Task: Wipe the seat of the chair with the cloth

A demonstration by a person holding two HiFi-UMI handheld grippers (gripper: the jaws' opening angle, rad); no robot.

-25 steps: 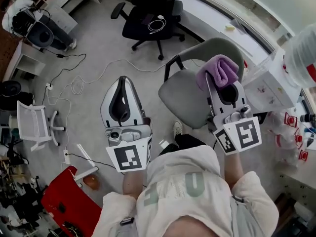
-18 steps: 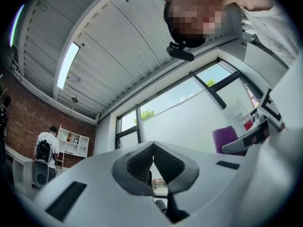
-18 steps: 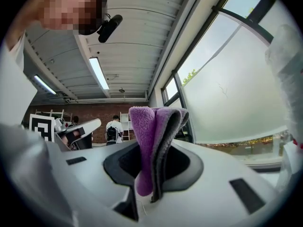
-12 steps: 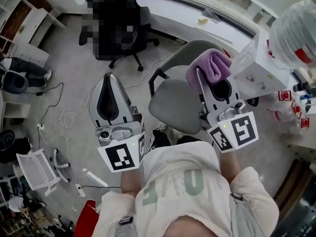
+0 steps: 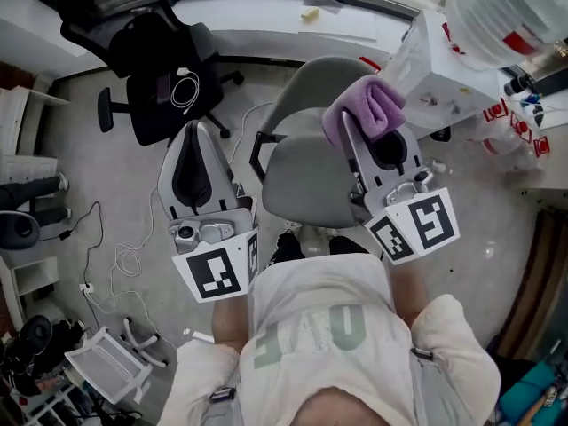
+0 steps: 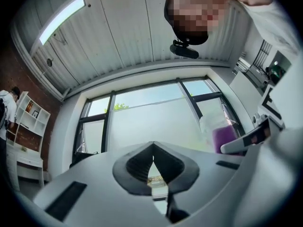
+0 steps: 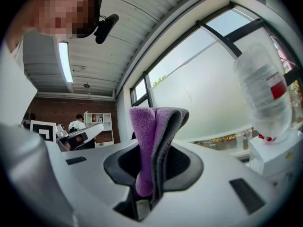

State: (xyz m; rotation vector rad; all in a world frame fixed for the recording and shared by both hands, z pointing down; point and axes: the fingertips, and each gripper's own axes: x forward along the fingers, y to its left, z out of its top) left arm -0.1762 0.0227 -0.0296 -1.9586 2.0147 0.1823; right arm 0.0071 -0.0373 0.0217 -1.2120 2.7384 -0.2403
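Observation:
The grey chair seat (image 5: pixel 302 185) lies just ahead of me, its backrest (image 5: pixel 315 74) beyond it. My right gripper (image 5: pixel 358 130) hangs over the seat's right rear part, shut on a folded purple cloth (image 5: pixel 366 106). The cloth bunches out above the jaws and hides their tips. In the right gripper view the cloth (image 7: pixel 154 136) stands pinched upright in the right gripper (image 7: pixel 147 176). My left gripper (image 5: pixel 196 133) is over the floor left of the seat. In the left gripper view the left gripper (image 6: pixel 153 148) has its jaws meeting, with nothing held.
A black office chair (image 5: pixel 155 74) with a coiled white cable stands at the back left. A white water dispenser (image 5: pixel 439 69) with a big bottle (image 5: pixel 501 11) is close on the right. Cables (image 5: pixel 124 256) trail on the floor at left. A white ledge (image 5: pixel 284 16) runs along the back.
The view has swung round, so the grey chair sits more squarely ahead and the black chair has slid left. Both grippers keep their pose; the cloth stays clamped.

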